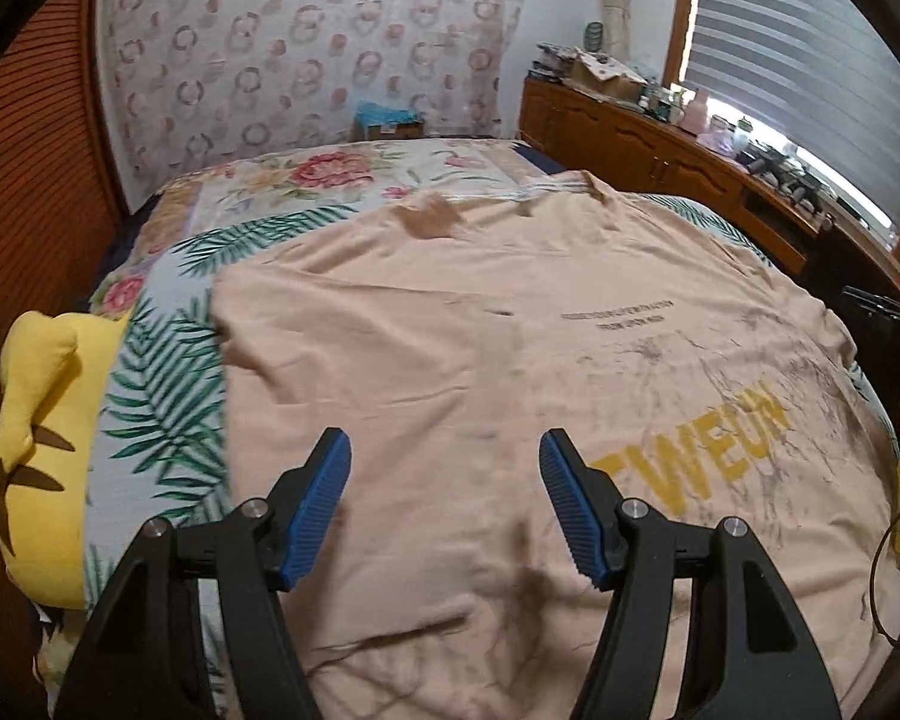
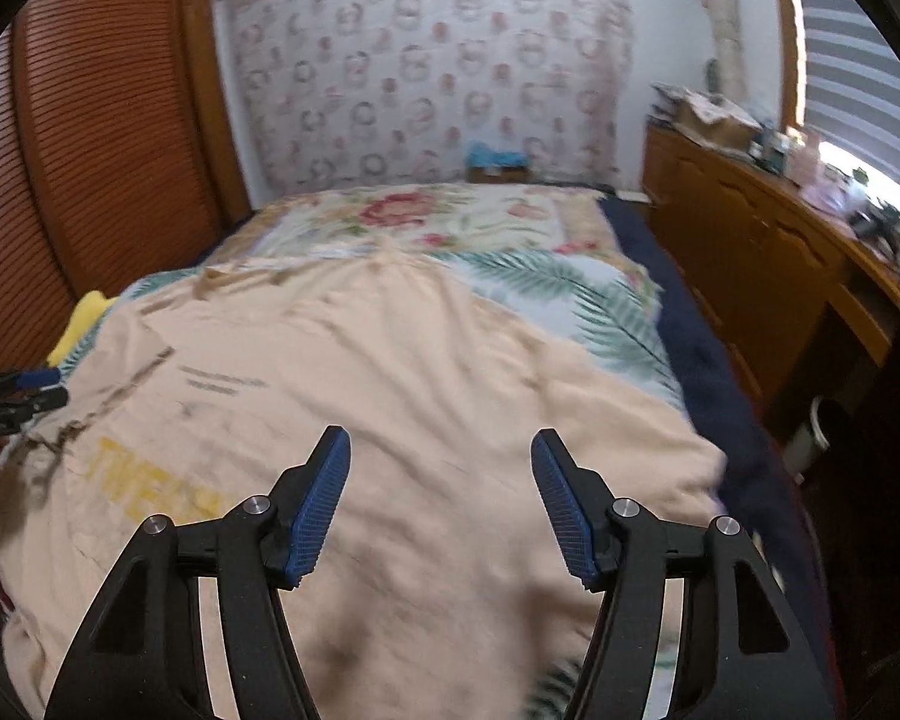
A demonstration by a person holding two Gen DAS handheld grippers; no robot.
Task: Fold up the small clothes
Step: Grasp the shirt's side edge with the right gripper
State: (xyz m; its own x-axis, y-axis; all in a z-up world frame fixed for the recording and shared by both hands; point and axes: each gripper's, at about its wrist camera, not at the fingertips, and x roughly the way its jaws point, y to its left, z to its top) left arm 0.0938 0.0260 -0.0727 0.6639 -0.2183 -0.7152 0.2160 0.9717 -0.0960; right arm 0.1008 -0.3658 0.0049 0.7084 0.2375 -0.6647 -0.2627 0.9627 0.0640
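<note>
A peach T-shirt (image 1: 480,330) with yellow letters and a dark marbled print lies spread flat on the bed, wrinkled near its far edge. My left gripper (image 1: 444,444) hovers over the shirt's near middle, open, nothing between its blue pads. In the right wrist view the same T-shirt (image 2: 420,396) fills the foreground. My right gripper (image 2: 441,441) hangs above its right half, open and empty. The right gripper's black body (image 1: 888,318) shows at the right edge of the left wrist view. The left gripper (image 2: 24,390) peeks in at the left edge of the right wrist view.
A bedspread (image 1: 168,372) with palm leaves and flowers covers the bed. A yellow plush toy (image 1: 42,450) lies at its left edge. A wooden dresser (image 2: 768,252) with clutter runs along the right under a window. A louvred wooden wardrobe (image 2: 102,138) stands left. A small box (image 1: 390,120) sits beyond the bed.
</note>
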